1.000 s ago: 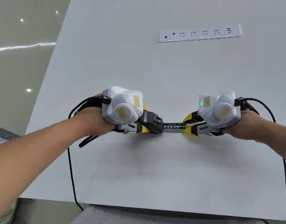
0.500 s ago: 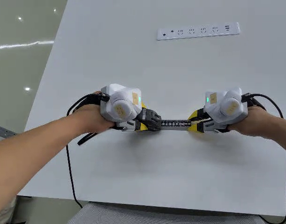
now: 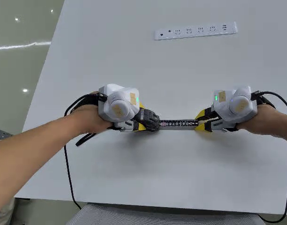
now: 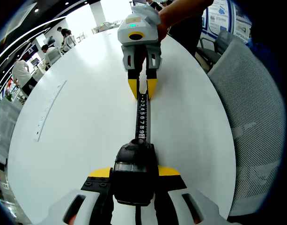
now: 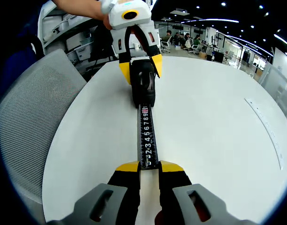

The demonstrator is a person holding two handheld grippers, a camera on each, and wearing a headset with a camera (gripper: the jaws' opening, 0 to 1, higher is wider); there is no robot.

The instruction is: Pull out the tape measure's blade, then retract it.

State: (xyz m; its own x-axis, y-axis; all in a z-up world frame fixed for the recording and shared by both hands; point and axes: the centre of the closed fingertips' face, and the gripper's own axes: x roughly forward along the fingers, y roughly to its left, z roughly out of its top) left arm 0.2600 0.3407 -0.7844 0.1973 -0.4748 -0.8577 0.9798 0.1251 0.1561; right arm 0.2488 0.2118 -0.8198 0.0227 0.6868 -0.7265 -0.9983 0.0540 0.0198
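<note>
Black plastic tape-measure case [image 3: 149,119] clamped in left gripper [image 3: 142,125]; right gripper [image 3: 201,125] pinches tip of black numbered blade [image 3: 178,123], stretched straight between them.

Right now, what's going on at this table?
A person holds a tool in each hand over a white table. The left tool grips the black tape measure case; the right tool pinches the end of the blade. A short stretch of it spans between them, not yet retracted.
</note>
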